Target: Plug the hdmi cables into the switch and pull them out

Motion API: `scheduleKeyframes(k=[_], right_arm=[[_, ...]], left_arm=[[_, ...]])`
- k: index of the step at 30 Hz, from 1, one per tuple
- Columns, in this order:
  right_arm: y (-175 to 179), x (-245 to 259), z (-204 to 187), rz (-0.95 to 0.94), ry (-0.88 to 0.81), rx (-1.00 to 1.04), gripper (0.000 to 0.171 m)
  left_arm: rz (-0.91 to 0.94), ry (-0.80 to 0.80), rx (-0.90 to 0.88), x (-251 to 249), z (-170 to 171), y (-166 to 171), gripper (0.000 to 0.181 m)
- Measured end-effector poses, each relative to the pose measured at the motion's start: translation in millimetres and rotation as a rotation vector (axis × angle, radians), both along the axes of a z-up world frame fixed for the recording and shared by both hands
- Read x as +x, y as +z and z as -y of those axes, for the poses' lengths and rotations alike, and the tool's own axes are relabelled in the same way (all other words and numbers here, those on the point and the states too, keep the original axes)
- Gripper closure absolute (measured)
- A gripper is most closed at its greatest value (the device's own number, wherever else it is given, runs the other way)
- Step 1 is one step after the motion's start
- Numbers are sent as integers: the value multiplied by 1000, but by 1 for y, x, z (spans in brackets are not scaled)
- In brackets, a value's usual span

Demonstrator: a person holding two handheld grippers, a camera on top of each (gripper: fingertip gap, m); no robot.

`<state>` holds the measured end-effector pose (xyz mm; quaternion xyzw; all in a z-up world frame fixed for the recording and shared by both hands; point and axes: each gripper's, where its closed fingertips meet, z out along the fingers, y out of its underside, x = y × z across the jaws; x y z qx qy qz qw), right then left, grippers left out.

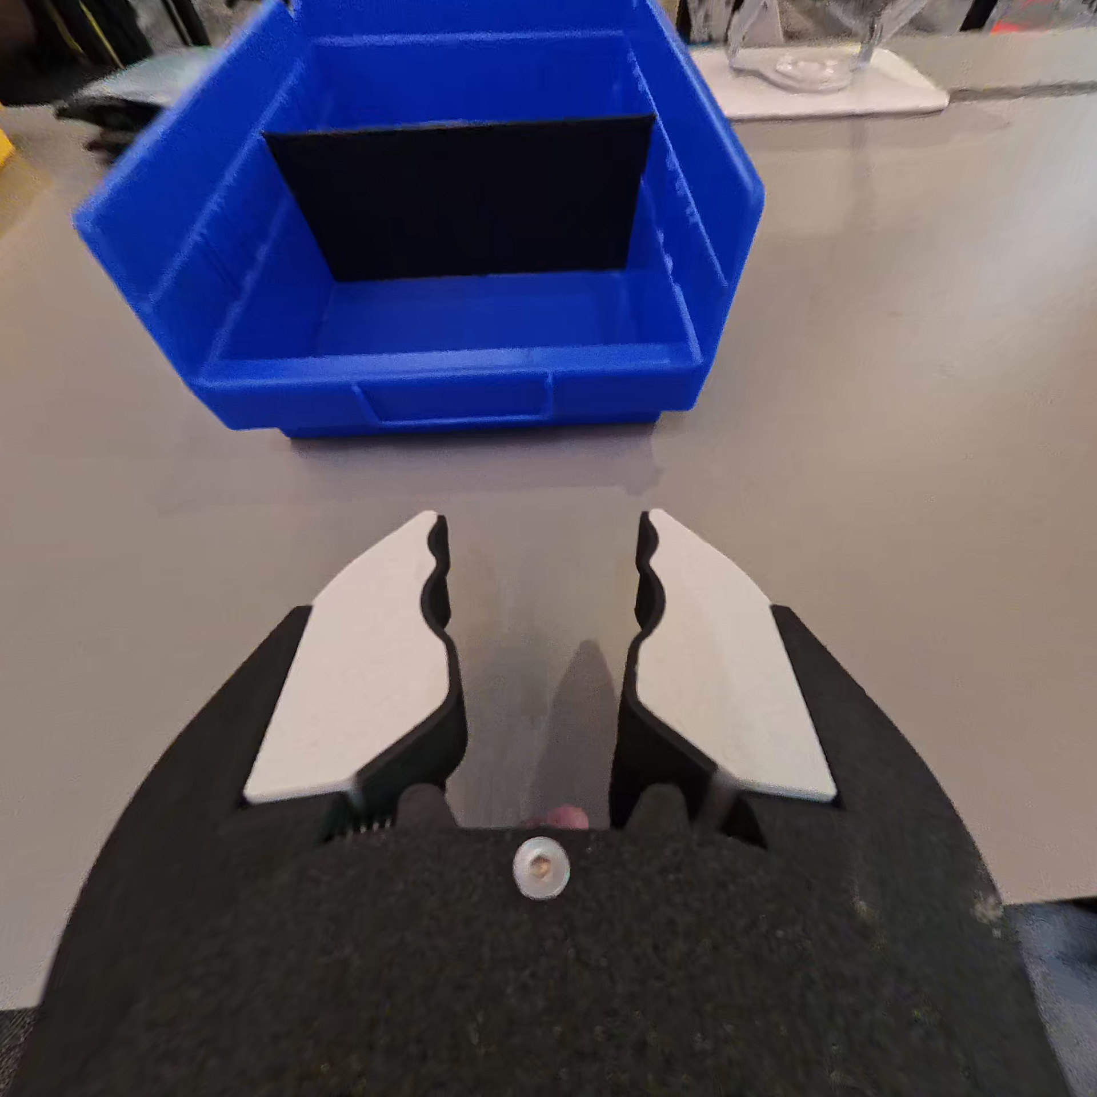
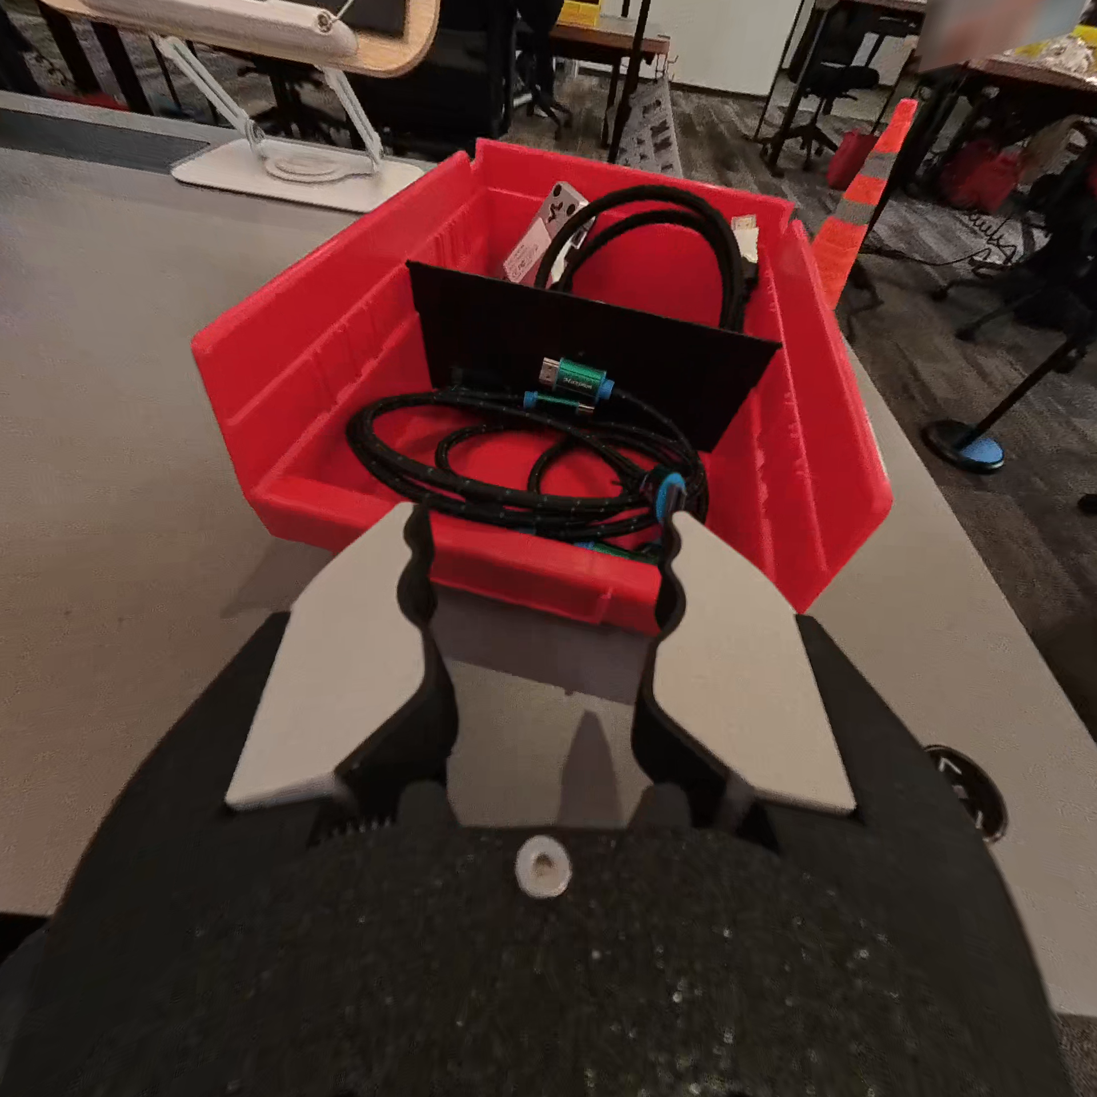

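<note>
In the right wrist view a red bin (image 2: 332,368) stands on the grey table, split by a black divider (image 2: 593,356). Its near compartment holds a coiled black braided HDMI cable (image 2: 475,475) with a green-and-blue plug (image 2: 573,377). The far compartment holds a silver switch box (image 2: 543,237) and another black cable (image 2: 721,237). My right gripper (image 2: 543,528) is open and empty, just before the bin's front lip. In the left wrist view my left gripper (image 1: 541,525) is open and empty above the table, short of an empty blue bin (image 1: 196,237) with a black divider (image 1: 463,202).
A white stand with a clear base (image 2: 297,169) sits at the back of the table; it also shows in the left wrist view (image 1: 831,77). The table's right edge (image 2: 950,534) drops to the floor, where an orange cone (image 2: 861,196), chairs and a pole base stand.
</note>
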<state>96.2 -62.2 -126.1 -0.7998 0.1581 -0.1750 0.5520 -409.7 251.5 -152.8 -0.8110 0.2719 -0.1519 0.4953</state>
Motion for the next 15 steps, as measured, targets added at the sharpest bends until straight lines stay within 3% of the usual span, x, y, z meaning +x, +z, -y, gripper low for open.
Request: scheduleKeyframes(k=[15], right_arm=[[-6, -9, -4, 2, 75, -13, 102]], left_arm=[[-45, -41, 27, 11, 11, -1, 122]])
